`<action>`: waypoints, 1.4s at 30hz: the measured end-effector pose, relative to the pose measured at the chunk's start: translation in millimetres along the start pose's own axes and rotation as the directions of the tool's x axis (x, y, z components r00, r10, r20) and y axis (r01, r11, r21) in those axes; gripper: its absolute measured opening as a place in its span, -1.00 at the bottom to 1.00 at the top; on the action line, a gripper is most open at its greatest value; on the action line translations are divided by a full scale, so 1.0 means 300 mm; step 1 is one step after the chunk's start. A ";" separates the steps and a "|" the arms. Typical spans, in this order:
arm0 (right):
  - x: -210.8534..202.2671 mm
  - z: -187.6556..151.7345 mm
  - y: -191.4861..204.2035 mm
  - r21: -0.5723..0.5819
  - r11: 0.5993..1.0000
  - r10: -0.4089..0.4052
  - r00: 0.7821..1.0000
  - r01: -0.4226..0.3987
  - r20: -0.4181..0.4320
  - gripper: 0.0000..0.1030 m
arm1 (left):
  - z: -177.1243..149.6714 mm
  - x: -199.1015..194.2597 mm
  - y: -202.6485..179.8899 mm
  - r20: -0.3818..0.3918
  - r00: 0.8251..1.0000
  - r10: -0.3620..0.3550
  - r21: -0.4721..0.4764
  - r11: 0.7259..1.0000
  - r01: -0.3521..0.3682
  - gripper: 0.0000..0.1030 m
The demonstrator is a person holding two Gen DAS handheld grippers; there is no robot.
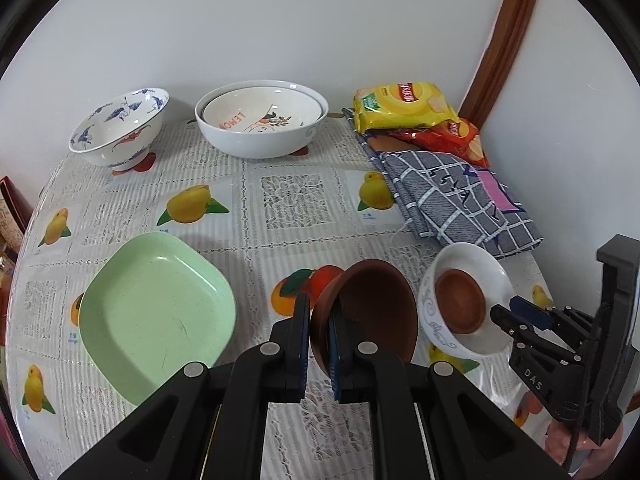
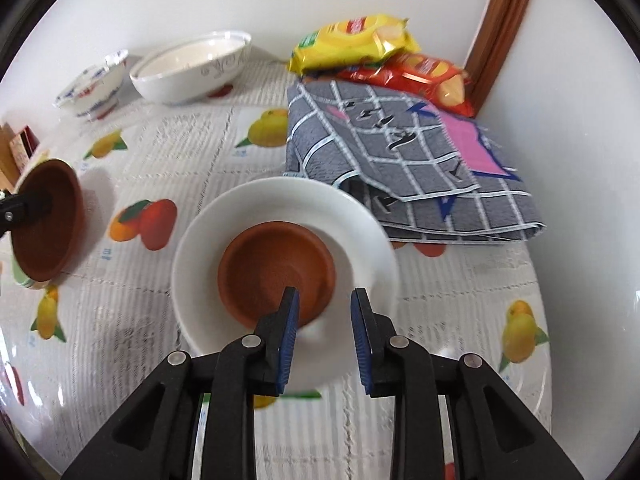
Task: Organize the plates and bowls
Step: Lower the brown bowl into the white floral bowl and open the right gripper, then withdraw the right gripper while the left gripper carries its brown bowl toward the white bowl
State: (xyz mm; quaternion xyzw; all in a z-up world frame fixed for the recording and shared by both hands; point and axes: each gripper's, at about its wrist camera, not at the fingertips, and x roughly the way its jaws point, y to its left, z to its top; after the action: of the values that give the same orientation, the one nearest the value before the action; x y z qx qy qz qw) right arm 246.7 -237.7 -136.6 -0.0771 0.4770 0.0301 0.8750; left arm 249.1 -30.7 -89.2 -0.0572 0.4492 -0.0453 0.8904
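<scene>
your left gripper (image 1: 319, 354) is clamping the rim of a matte brown clay bowl (image 1: 376, 308), tilted above the lacy tablecloth (image 1: 256, 216). your right gripper (image 2: 325, 340) is standing apart, holding nothing, over a glossy white bowl (image 2: 360, 220) nesting a small clay bowl (image 2: 276, 272), its near edge blurring.

You had a fruit-print tablecloth (image 1: 280, 200) underneath — on it a folded grey checked cloth (image 2: 408, 168) by the wall, a yellow snack bag (image 2: 352, 40) stacked on a red snack bag (image 2: 424, 76) just behind.
</scene>
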 end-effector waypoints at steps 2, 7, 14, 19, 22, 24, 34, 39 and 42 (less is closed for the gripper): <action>-0.041 -0.017 -0.020 0.017 1.000 0.007 1.000 -0.007 0.021 -0.48 | -0.009 -0.026 -0.023 0.009 1.000 -0.008 0.007 1.000 0.008 -0.84; -0.162 -0.071 -0.082 0.059 0.998 0.014 0.996 -0.019 0.083 -0.40 | -0.037 -0.094 -0.080 0.035 0.999 -0.017 0.027 0.999 0.016 -0.84; -0.276 -0.133 -0.135 0.128 0.991 0.020 0.990 -0.037 0.138 -0.18 | -0.085 -0.187 -0.137 0.070 0.997 -0.034 0.055 0.998 0.030 -0.84; -0.339 -0.179 -0.142 0.153 0.988 -0.001 0.986 -0.025 0.170 -0.09 | -0.114 -0.230 -0.152 0.082 0.996 -0.041 0.058 0.998 0.037 -0.84; -0.368 -0.206 -0.142 0.166 0.986 0.002 0.983 -0.034 0.185 -0.09 | -0.132 -0.252 -0.155 0.087 0.995 -0.048 0.058 0.997 0.043 -0.84; -0.379 -0.217 -0.145 0.177 0.983 0.010 0.980 -0.045 0.197 -0.09 | -0.144 -0.266 -0.158 0.093 0.994 -0.050 0.059 0.997 0.045 -0.84; -0.461 -0.286 -0.161 0.287 0.954 0.044 0.984 -0.092 0.171 0.05 | -0.201 -0.341 -0.147 0.118 0.991 -0.059 0.056 0.997 0.053 -0.84; -0.519 -0.311 -0.141 0.282 0.959 -0.015 0.983 -0.038 0.185 0.25 | -0.231 -0.377 -0.136 0.130 0.989 -0.063 0.056 0.997 0.057 -0.84; -0.551 -0.332 -0.127 0.284 0.958 -0.028 0.980 -0.031 0.199 0.32 | -0.248 -0.396 -0.130 0.134 0.989 -0.065 0.054 0.997 0.058 -0.84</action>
State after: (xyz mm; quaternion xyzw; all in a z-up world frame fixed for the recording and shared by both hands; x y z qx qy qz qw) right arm 78.9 -288.2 -46.7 0.0538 0.3855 -0.0308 0.9206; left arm 117.6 -58.1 -33.1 -0.0516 0.3842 -0.0799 0.9183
